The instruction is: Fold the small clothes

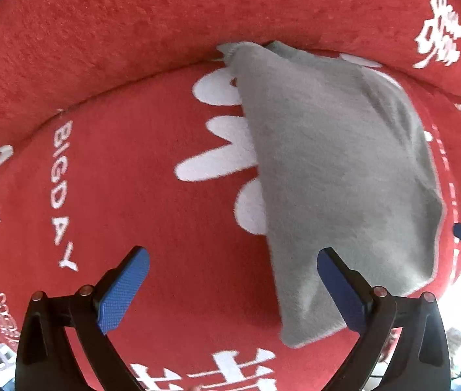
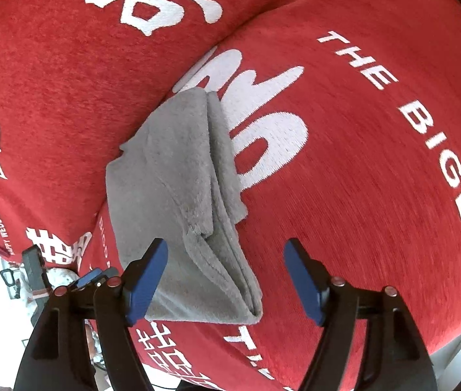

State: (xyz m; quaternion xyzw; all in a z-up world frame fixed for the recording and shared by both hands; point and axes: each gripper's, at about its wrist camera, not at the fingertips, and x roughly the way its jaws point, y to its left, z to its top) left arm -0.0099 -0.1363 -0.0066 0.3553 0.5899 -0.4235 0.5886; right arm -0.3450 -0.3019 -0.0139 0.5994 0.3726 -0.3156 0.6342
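1. The folded grey cloth (image 1: 338, 176) lies flat on the red cushion (image 1: 116, 179).
2. Left tongs (image 1: 233, 290) hang spread, gripping nothing.
3. Right tongs (image 2: 225, 280) stand spread over the cloth's near edge, clamping nothing.

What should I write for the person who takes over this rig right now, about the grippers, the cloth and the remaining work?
Left gripper: open, holding nothing, above the red cushion beside the grey cloth.
Right gripper: open, the cloth's near end lies between its fingers, not pinched.
Cloth: lying folded in layers on the seat cushion, against the backrest.
Done: at least one fold.
Left: judge whether another fold or tidying is needed.
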